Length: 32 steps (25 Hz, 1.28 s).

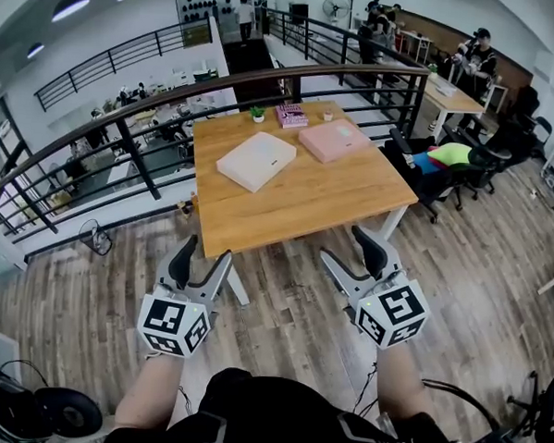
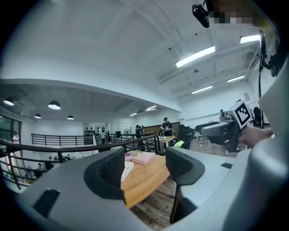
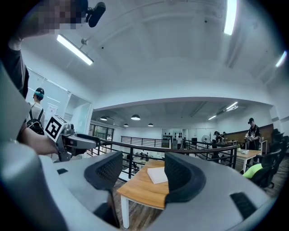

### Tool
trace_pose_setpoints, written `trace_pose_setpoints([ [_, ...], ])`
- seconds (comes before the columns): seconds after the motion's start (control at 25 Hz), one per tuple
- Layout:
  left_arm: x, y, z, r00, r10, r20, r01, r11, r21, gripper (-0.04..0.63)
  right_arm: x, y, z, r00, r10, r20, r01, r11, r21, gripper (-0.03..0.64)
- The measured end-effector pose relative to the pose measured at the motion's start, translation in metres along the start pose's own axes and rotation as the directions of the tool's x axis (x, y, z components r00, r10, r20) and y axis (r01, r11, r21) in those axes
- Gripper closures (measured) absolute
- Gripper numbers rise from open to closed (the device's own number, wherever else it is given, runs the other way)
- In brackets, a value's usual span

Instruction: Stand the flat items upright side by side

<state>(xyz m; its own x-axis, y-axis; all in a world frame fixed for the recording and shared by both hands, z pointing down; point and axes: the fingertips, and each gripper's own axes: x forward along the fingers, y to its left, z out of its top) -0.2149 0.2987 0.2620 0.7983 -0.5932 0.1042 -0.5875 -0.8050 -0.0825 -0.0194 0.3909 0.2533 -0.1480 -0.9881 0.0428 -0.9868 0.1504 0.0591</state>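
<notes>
On the wooden table a flat white box and a flat pink box lie side by side, with a smaller pink patterned item behind them. Both grippers hang over the floor in front of the table's near edge, clear of every item. My left gripper is open and empty; its own view shows the white box and the pink box far off between its jaws. My right gripper is open and empty too, its view facing the white box.
A small potted plant stands at the table's far edge. A black railing curves behind and left of the table. Office chairs crowd its right side. A second table with people lies beyond. Headphones sit at bottom left.
</notes>
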Motion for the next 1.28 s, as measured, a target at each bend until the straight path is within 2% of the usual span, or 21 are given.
trace_pose_setpoints([
  [0.16, 0.016, 0.003, -0.005, 1.0, 0.007, -0.009, -0.007, 1.0, -0.003, 0.311, 0.012, -0.011, -0.007, 1.0, 0.018, 0.003, -0.018, 1.0, 0.013, 0.317],
  [0.32, 0.044, 0.017, -0.012, 1.0, -0.008, -0.005, 0.008, 1.0, -0.008, 0.313, 0.037, -0.017, -0.014, 1.0, 0.023, -0.014, -0.024, 0.998, -0.054, 0.298],
  [0.4, 0.059, 0.027, -0.014, 1.0, -0.013, 0.004, 0.013, 1.0, -0.002, 0.313, 0.053, -0.026, -0.016, 1.0, 0.013, -0.009, -0.013, 1.0, -0.027, 0.298],
  [0.64, 0.116, 0.087, -0.014, 0.999, -0.012, 0.045, 0.012, 1.0, -0.017, 0.311, 0.123, -0.051, -0.009, 1.0, 0.0, -0.006, 0.0, 1.0, -0.023, 0.298],
  [0.8, 0.159, 0.126, -0.01, 0.998, -0.043, 0.035, 0.045, 0.998, -0.045, 0.311, 0.179, -0.068, -0.003, 1.0, 0.024, -0.009, -0.024, 0.999, -0.032, 0.299],
  [1.08, 0.207, 0.188, -0.012, 0.998, -0.062, 0.026, 0.063, 0.997, -0.042, 0.313, 0.258, -0.081, 0.002, 1.0, 0.005, -0.014, -0.005, 0.999, -0.034, 0.301],
  [1.16, 0.217, 0.205, -0.018, 0.998, -0.063, 0.019, 0.063, 0.997, -0.043, 0.313, 0.281, -0.085, 0.004, 1.0, 0.002, -0.007, -0.002, 0.999, -0.033, 0.333],
  [1.28, 0.233, 0.234, -0.024, 0.998, -0.059, 0.008, 0.059, 0.997, -0.057, 0.313, 0.316, -0.089, 0.005, 1.0, -0.001, -0.005, 0.001, 0.999, -0.036, 0.334],
])
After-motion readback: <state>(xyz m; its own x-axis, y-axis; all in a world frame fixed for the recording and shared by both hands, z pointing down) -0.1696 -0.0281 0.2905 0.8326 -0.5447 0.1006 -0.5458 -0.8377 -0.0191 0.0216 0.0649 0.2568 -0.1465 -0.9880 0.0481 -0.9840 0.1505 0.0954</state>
